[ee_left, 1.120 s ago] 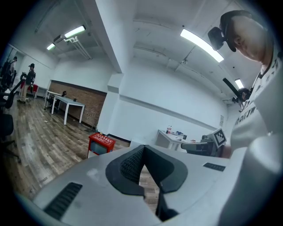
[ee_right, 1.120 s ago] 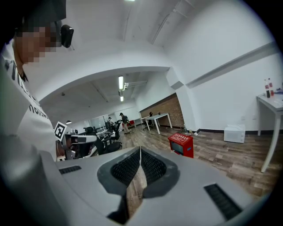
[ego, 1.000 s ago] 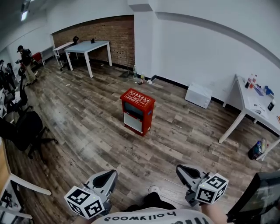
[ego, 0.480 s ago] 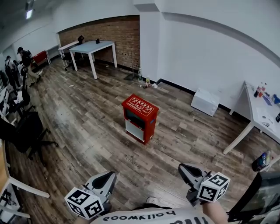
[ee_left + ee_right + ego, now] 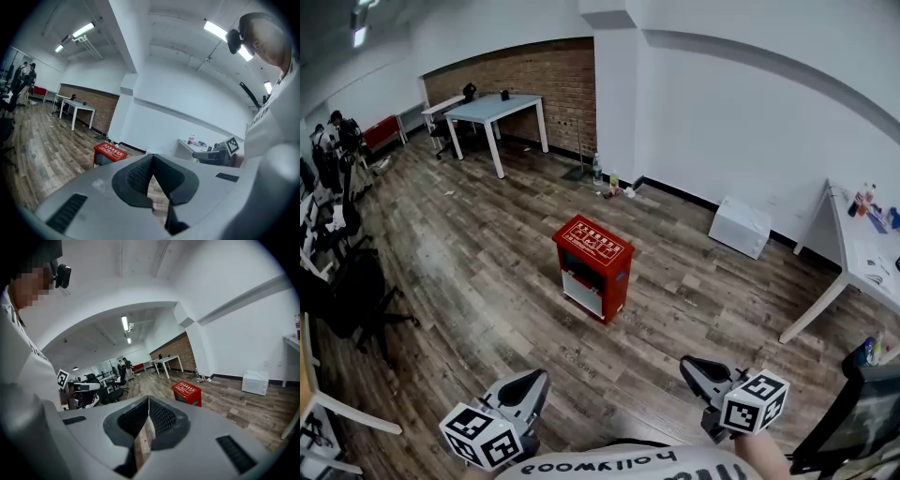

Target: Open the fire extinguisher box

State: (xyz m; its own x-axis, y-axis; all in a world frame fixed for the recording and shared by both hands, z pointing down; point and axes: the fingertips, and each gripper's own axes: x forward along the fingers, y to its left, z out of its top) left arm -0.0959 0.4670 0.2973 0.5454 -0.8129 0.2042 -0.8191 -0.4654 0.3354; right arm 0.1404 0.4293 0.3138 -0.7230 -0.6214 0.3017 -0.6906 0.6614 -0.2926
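The red fire extinguisher box [image 5: 592, 265] stands upright on the wood floor in mid-room, with a printed red lid and a pale front panel. Its lid is down. My left gripper [image 5: 528, 382] and right gripper [image 5: 697, 367] hang low at the bottom of the head view, well short of the box. Both are shut with nothing between the fingers. The left gripper view shows the box [image 5: 110, 152] beyond the closed left gripper [image 5: 151, 157]. The right gripper view has the box [image 5: 186, 393] past the closed right gripper [image 5: 149, 399].
A white table [image 5: 492, 111] stands by the brick wall at the back. A white case [image 5: 741, 227] lies against the right wall, and bottles [image 5: 609, 183] sit on the floor by the pillar. Another white table [image 5: 853, 267] is at right; office chairs [image 5: 352, 295] and people at left.
The head view has drifted, and the red box now sits a little lower in it. Both grippers keep their places at the bottom and stay shut.
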